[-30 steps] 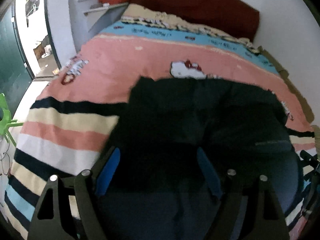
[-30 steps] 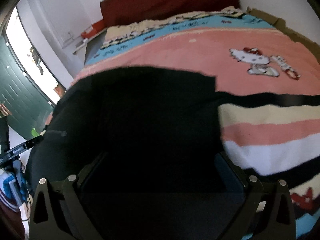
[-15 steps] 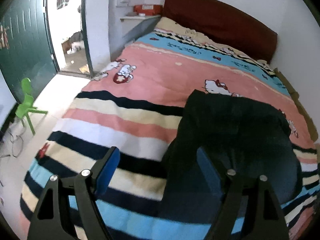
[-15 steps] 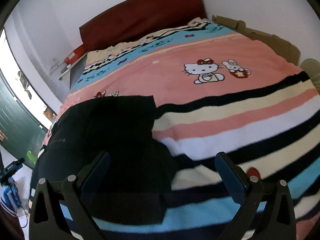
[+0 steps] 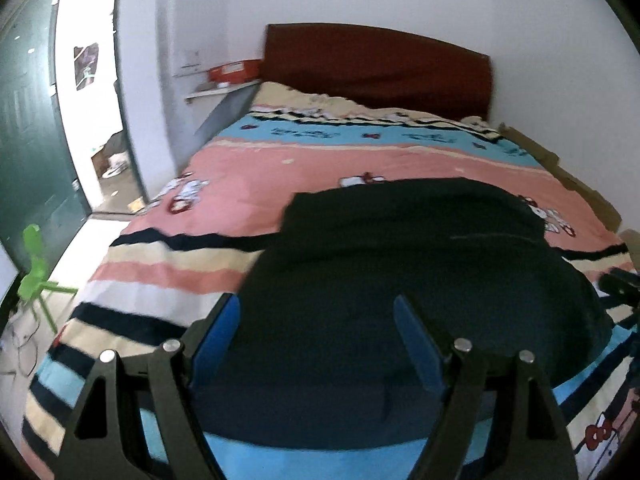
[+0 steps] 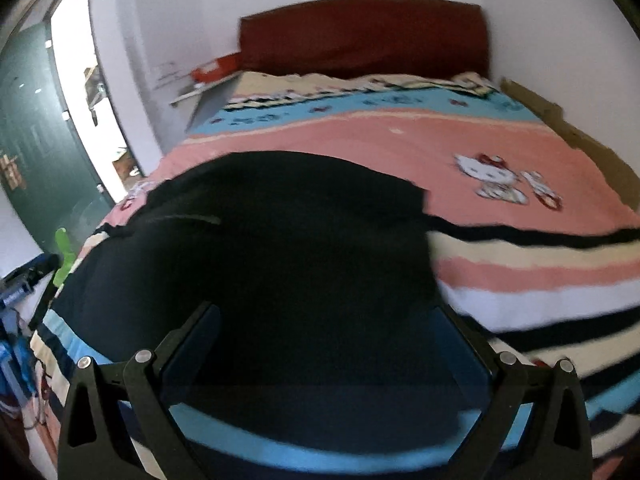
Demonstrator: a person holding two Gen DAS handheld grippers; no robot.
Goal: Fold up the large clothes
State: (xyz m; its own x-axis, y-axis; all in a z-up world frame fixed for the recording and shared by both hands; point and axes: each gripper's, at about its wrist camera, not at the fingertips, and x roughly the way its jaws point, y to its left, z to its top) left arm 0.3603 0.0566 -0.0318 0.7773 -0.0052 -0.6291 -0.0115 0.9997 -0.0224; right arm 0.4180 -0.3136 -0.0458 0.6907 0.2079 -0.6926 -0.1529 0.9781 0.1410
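A large black garment (image 5: 400, 264) lies folded flat on the striped Hello Kitty bedspread (image 5: 328, 160), near the foot of the bed. It also shows in the right wrist view (image 6: 280, 248). My left gripper (image 5: 316, 332) is open and empty, hovering over the garment's near left part. My right gripper (image 6: 324, 340) is open and empty over the garment's near right part. The tip of the right gripper (image 5: 618, 284) shows at the right edge of the left wrist view.
A dark red headboard (image 5: 376, 68) stands at the far end against the white wall. A wall shelf with a red box (image 5: 232, 72) is at the far left. A green door (image 5: 28, 152) and a green child's chair (image 5: 34, 272) stand left of the bed.
Both grippers have swung back over the black garment after pulling away sideways half a second ago. They stay open and empty. The garment has not visibly moved.
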